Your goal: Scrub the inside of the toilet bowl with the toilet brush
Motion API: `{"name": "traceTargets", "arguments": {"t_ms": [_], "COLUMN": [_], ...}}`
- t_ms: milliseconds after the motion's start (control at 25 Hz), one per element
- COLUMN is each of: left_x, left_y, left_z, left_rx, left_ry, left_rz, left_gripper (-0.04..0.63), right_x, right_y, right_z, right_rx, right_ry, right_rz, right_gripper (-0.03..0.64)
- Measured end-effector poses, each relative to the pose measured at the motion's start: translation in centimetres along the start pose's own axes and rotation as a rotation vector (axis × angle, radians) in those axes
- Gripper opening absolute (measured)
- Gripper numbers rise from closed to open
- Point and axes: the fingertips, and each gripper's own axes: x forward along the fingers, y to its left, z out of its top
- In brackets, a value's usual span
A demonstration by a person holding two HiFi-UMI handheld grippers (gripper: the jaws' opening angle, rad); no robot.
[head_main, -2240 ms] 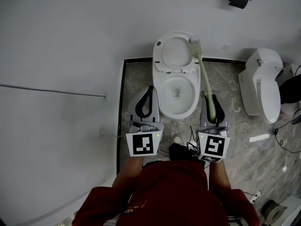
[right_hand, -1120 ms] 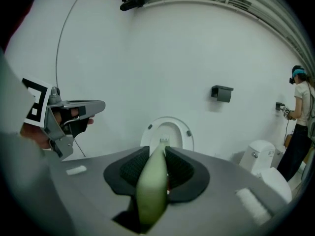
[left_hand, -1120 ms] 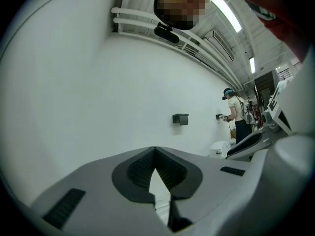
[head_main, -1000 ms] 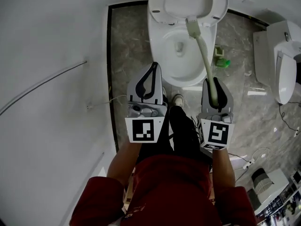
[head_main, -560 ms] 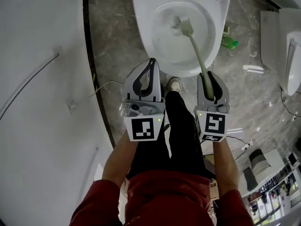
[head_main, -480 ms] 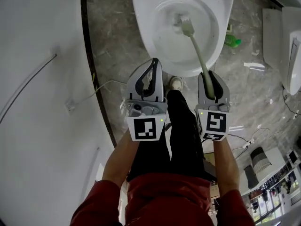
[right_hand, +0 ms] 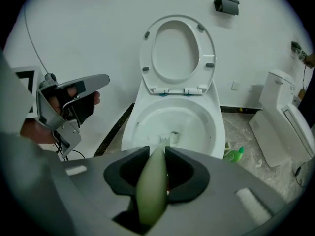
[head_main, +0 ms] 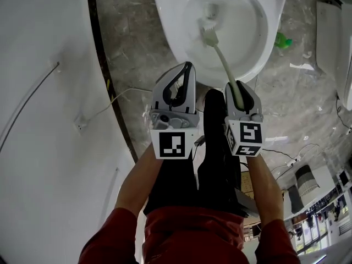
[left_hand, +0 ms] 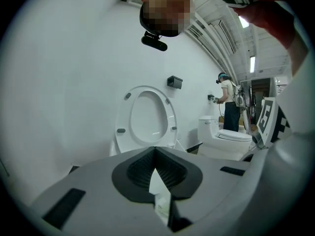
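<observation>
The white toilet bowl (head_main: 264,26) lies at the top of the head view, with its seat and lid (right_hand: 177,53) raised against the wall. A pale green toilet brush (head_main: 219,54) reaches into the bowl, and its bristle head (right_hand: 165,139) sits low inside near the drain hole. My right gripper (head_main: 240,84) is shut on the brush handle (right_hand: 151,186) just in front of the bowl's front rim. My left gripper (head_main: 187,66) hangs left of the bowl's front, shut with nothing in it; its tips (left_hand: 155,149) meet.
A green bottle (head_main: 281,39) lies on the marble floor right of the toilet. A second toilet (right_hand: 283,117) stands further right. A white wall (head_main: 44,92) and a thin cable (head_main: 110,106) are on the left. Another person (left_hand: 229,102) stands far off.
The brush head has dropped from beside the raised seat down into the bowl, towards the drain. Both grippers have come closer to the bowl's front. The left stays shut and empty.
</observation>
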Motion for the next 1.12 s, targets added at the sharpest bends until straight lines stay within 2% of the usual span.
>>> {"name": "traceTargets", "arguments": {"t_ms": [240,360,720,960,1120], "left_x": [1.0,1.6,3.2,4.0,4.1], "left_y": [-2.0,-3.3,-6.1,-6.4,-6.4], "left_z": [-0.8,-0.7,-0.5,0.1,0.6], "left_rx": [0.025,0.023,0.014,0.007,0.012], "left_ry": [0.041,0.045,0.055,0.041,0.039], "left_rz": [-0.02,-0.029,-0.017,0.028,0.052], "left_gripper": [0.005,0.005,0.005,0.005,0.005], "right_x": [1.0,1.5,3.3,4.8,5.1], "right_y": [-2.4,-4.5,-9.2,-10.9,-12.0], "right_z": [-1.4,-0.8,1.7,3.7,5.0], "right_rx": [-0.079,-0.176,-0.711,-1.124,-1.346], "right_ry": [0.013,0.012,-0.001,0.004,0.014], "right_rz": [0.004,0.015,0.083,0.184,0.247], "right_gripper": [0.11,0.11,0.11,0.11,0.11]}}
